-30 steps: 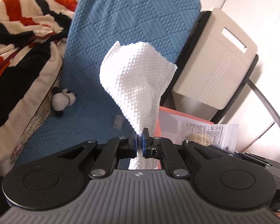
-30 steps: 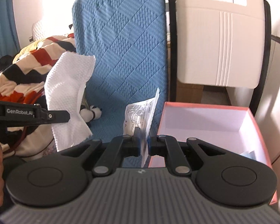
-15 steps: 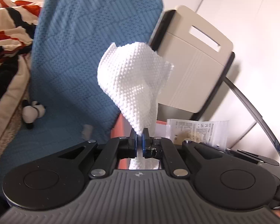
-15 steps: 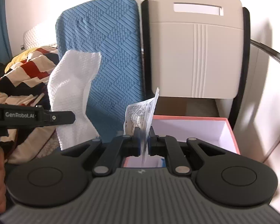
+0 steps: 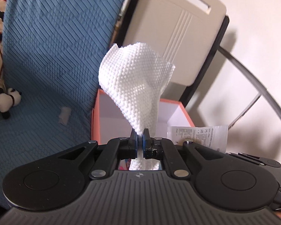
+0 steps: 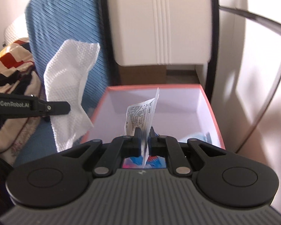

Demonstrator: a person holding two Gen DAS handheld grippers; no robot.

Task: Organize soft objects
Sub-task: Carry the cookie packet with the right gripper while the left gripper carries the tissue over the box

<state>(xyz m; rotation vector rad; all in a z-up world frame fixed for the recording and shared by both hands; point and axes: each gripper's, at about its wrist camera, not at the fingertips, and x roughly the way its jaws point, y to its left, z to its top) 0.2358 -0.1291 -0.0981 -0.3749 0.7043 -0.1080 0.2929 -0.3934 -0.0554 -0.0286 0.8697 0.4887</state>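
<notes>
The left gripper [image 5: 140,134] is clamped on a white paper towel [image 5: 134,78] above the pink box [image 5: 185,110]. Only the left view shows the small panda toy [image 5: 8,98] on the blue mattress [image 5: 46,46]. Only the right view looks into the box, where the right gripper [image 6: 145,133] pinches a printed paper slip [image 6: 140,114].

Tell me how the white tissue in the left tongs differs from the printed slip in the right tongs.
The white tissue is plain, dimpled and soft, bunched into a wide cone above the left tongs; the printed slip is smooth, thin paper covered in black text. The tissue is the larger, while the slip stands as a narrow sheet. Both are white, and each is pinched upright in shut tongs, the slip in the right tongs.
</notes>
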